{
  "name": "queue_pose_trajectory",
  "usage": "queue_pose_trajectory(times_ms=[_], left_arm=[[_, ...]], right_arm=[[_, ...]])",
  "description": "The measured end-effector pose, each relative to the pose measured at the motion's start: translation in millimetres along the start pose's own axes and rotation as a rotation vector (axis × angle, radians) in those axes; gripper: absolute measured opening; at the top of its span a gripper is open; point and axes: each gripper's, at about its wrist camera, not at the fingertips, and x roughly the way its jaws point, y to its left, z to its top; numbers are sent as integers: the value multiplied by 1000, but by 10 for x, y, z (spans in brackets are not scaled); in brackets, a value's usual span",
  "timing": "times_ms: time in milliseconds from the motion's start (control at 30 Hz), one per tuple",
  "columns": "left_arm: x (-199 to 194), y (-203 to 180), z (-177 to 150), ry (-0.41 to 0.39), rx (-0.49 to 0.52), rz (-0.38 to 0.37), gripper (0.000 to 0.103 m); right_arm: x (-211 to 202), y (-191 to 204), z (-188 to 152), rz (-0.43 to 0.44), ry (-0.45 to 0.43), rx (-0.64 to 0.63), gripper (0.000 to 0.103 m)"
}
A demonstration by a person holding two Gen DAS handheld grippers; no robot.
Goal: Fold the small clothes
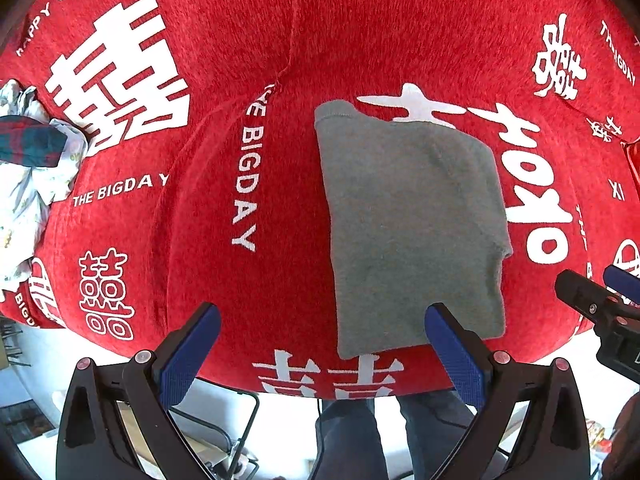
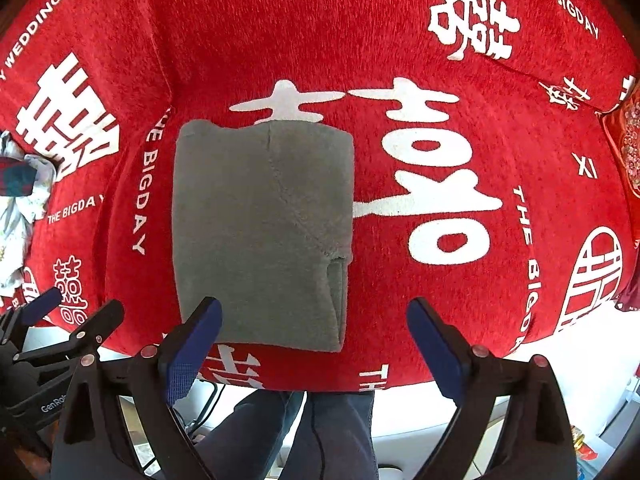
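A small grey garment (image 1: 412, 220) lies folded into a flat rectangle on the red cover (image 1: 248, 60) with white lettering. It also shows in the right wrist view (image 2: 260, 232), with a sleeve cuff tucked at its right side. My left gripper (image 1: 320, 344) is open and empty, above the garment's near left edge. My right gripper (image 2: 314, 340) is open and empty, over the garment's near right corner. Each gripper shows at the edge of the other's view, the right one (image 1: 592, 300) and the left one (image 2: 60, 320).
A heap of other clothes (image 1: 28, 176), white patterned and dark plaid, lies at the left on the red cover, also in the right wrist view (image 2: 16, 200). The cover's front edge (image 2: 320, 384) drops off near me, with a person's legs (image 2: 320, 432) below.
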Motion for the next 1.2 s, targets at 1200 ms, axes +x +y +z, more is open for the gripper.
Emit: queue_pose_trajectory(times_ms=[1200], left_arm=[[-18, 14, 7, -4, -14, 0, 102]], right_arm=[[-11, 4, -12, -10, 3, -4, 95]])
